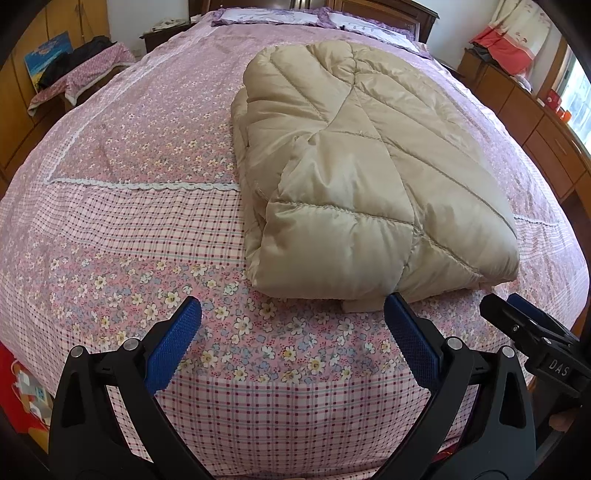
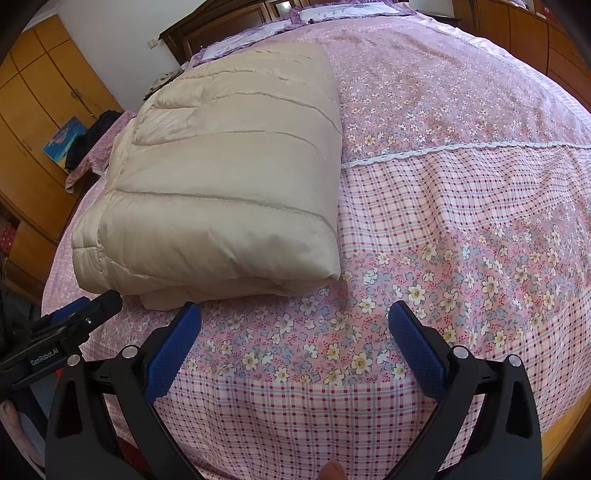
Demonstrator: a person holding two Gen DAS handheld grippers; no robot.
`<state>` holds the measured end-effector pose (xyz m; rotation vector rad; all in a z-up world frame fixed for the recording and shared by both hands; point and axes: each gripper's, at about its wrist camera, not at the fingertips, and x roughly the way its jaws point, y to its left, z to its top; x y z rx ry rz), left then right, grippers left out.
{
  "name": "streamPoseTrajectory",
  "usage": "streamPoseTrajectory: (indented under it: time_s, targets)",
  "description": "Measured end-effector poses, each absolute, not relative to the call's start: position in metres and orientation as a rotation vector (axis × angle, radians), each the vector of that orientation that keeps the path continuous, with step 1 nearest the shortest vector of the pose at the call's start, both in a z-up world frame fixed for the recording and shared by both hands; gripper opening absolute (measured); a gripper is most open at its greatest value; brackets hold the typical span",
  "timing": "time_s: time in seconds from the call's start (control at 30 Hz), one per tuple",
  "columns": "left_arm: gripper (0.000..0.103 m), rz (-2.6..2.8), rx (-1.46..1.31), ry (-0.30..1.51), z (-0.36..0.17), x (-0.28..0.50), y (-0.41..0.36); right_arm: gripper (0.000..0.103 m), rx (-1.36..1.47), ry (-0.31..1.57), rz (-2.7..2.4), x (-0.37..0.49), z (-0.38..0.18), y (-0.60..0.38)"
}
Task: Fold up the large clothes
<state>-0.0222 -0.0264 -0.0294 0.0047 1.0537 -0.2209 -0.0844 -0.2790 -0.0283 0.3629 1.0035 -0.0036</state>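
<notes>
Grippers nearest, both above the foot of the bed: left gripper (image 1: 293, 314) spread wide, blue pads (image 1: 173, 343) bare, gripping nothing; right gripper (image 2: 294, 319) likewise wide apart and empty. Beyond the fingertips, beige quilted coat (image 1: 354, 177) folded into a thick bundle, lying on the pink floral bedspread (image 2: 461, 221). Farthest back, pillows (image 1: 258, 14) against a dark headboard (image 2: 207, 26).

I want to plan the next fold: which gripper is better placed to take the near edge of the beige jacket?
Probably left: the jacket edge lies just beyond the open left gripper; the right gripper faces bare bedspread.
</notes>
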Motion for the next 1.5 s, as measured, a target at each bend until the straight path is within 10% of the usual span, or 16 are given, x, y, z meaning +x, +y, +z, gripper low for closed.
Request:
streamPoseTrajectory:
  time_s: [1.5]
  targets:
    - [0.098,-0.221,0.008,1.058,-0.0269,-0.0231,-0.0242,0.097,0.355,1.002,0.007,-0.0841,-0.0266,-0.2725]
